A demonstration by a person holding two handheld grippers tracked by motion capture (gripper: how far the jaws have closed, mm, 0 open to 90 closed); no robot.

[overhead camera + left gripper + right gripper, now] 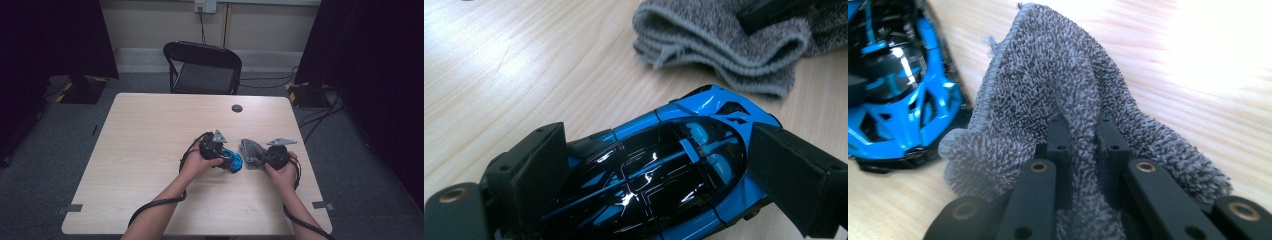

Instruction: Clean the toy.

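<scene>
A blue and black toy car (664,165) lies on the wooden table (150,135), and my left gripper (659,175) is shut on it, one jaw against each side. From above, the car (233,161) sits just right of the left gripper (220,152). A folded grey cloth (1058,90) lies beside the car. My right gripper (1082,135) is shut on a fold of this cloth. The cloth (251,152) rests between the two hands in the high view, with the right gripper (265,157) at its right. The cloth (724,45) lies just beyond the car in the left gripper view.
A black folding chair (202,67) stands behind the table's far edge. A small dark round grommet (237,108) sits near the table's far side. Cables trail from both grippers toward the near edge. Dark curtains hang at both sides of the room.
</scene>
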